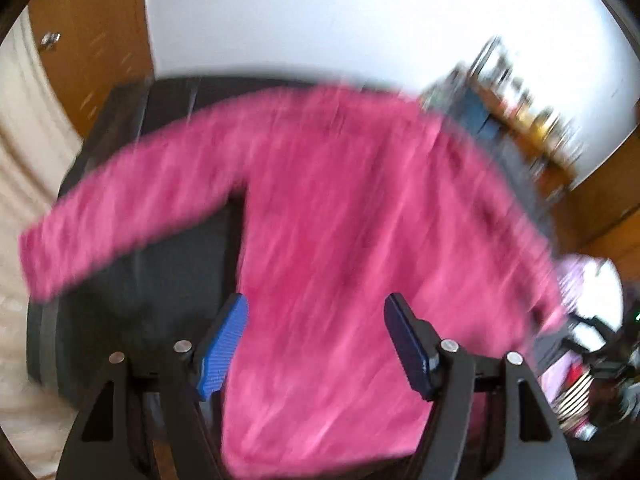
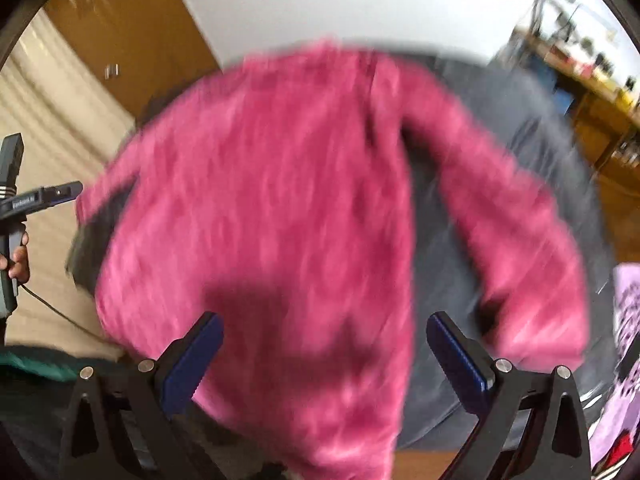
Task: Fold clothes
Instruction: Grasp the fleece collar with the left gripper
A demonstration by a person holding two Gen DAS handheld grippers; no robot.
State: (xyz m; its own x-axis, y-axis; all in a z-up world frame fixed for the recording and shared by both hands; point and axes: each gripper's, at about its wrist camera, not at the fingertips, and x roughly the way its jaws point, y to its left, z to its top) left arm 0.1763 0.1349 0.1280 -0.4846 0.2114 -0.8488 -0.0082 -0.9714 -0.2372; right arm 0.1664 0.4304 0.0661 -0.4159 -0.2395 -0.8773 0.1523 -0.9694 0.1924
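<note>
Both jaws are wide open and hold nothing. The left gripper [image 1: 316,344] and the right gripper [image 2: 324,360] hang above the pink sweater [image 1: 352,216], which lies spread flat on the dark table [image 1: 132,264] with its sleeves out to the left and right. The pictures are blurry. I think the next step is folding a sleeve in. To do it well, pinch the cuff, lift it a little, and lay it smooth across the middle.
</note>
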